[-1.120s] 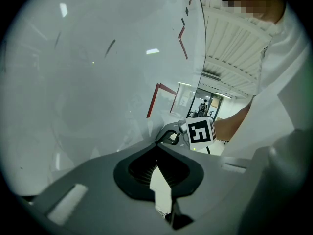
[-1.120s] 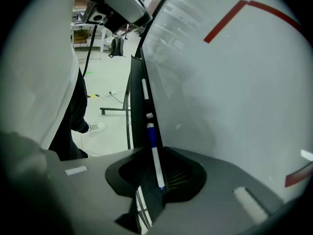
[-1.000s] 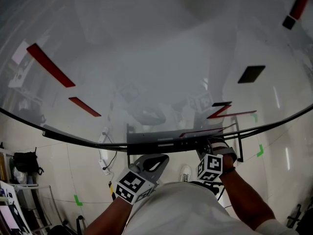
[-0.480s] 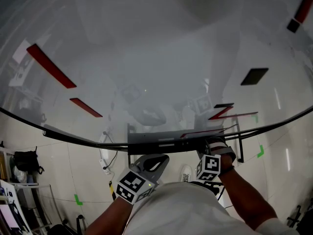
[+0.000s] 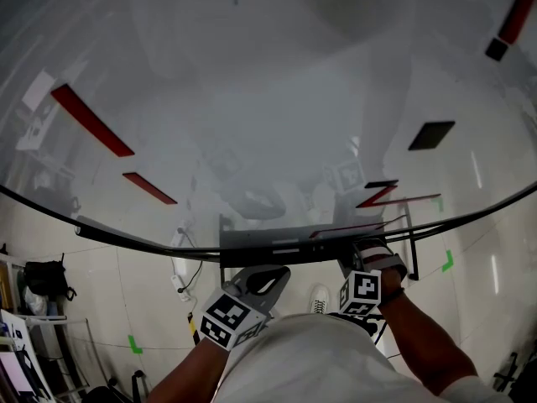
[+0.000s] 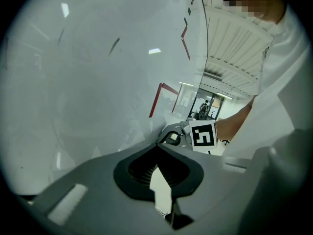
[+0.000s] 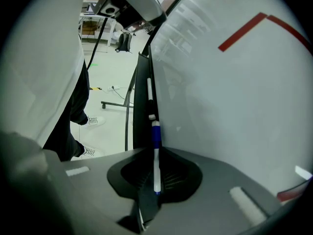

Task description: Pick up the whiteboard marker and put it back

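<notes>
The whiteboard marker (image 7: 156, 136), white with a blue cap, runs lengthwise between the jaws of my right gripper (image 7: 154, 153), which is shut on it. Its capped end points along the dark tray (image 7: 142, 106) at the foot of the whiteboard (image 7: 225, 97). In the head view, my right gripper (image 5: 372, 259) is at the tray's (image 5: 277, 246) right part, and my left gripper (image 5: 262, 280) hangs just below the tray's middle. The left gripper (image 6: 160, 151) is shut with nothing in it.
A second white marker (image 7: 149, 89) lies farther along the tray. The whiteboard (image 5: 252, 99) carries red strokes (image 5: 88, 120) and a black square piece (image 5: 431, 134). Below are a tiled floor, the board's stand and cables (image 5: 180, 267).
Almost nothing differs: both grippers stay at the tray, and only the head view shifts slightly.
</notes>
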`<act>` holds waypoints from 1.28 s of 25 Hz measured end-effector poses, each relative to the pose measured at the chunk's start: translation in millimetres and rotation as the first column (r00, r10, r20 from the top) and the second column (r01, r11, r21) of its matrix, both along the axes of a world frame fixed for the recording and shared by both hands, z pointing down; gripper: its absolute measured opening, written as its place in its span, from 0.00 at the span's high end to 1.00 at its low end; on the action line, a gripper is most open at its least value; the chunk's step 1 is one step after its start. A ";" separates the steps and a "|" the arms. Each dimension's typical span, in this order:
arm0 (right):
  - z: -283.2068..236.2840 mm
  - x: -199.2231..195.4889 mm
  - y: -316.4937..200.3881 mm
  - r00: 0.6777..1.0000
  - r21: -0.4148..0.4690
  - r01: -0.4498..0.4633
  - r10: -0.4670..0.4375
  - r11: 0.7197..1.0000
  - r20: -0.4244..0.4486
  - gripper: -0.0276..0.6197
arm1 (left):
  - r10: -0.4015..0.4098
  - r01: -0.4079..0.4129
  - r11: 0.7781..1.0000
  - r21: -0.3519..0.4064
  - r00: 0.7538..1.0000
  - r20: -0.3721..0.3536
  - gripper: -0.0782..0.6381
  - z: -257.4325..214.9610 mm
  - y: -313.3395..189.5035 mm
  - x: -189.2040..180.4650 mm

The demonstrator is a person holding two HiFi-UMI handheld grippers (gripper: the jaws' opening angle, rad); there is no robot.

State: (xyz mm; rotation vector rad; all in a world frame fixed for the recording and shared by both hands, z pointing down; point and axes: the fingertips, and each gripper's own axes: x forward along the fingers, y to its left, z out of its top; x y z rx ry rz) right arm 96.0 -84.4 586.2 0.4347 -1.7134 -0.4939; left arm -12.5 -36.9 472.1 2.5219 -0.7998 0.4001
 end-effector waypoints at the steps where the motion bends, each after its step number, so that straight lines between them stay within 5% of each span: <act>1: -3.9 -0.9 1.0 1.000 0.002 0.002 -0.002 1.000 0.003 0.90 | 0.000 0.000 1.000 0.000 1.000 0.000 0.87 0.0 -0.4 0.2; 13: -14.7 2.5 8.8 0.990 -0.041 -0.053 0.058 0.998 0.129 0.90 | 0.027 -0.027 1.000 0.006 1.000 0.003 0.87 -2.3 2.2 7.5; 18: -33.1 -2.6 9.9 0.885 -0.210 -0.171 0.244 0.963 0.397 0.90 | 0.024 -0.024 1.000 0.012 1.000 0.002 0.87 -4.2 0.6 8.0; 24: -42.6 -0.8 10.0 0.844 -0.225 -0.186 0.273 0.956 0.462 0.90 | 0.027 -0.027 1.000 0.008 1.000 0.004 0.87 -3.7 1.4 10.2; 26: -52.2 -4.7 11.5 0.782 -0.280 -0.191 0.318 0.941 0.536 0.90 | 0.025 -0.025 1.000 0.010 1.000 0.005 0.87 -3.5 1.1 10.1; 32: -68.6 -4.7 12.2 0.515 -0.501 -0.179 0.514 0.847 0.686 0.90 | 0.026 -0.026 1.000 0.012 1.000 -0.002 0.87 -4.2 0.8 11.7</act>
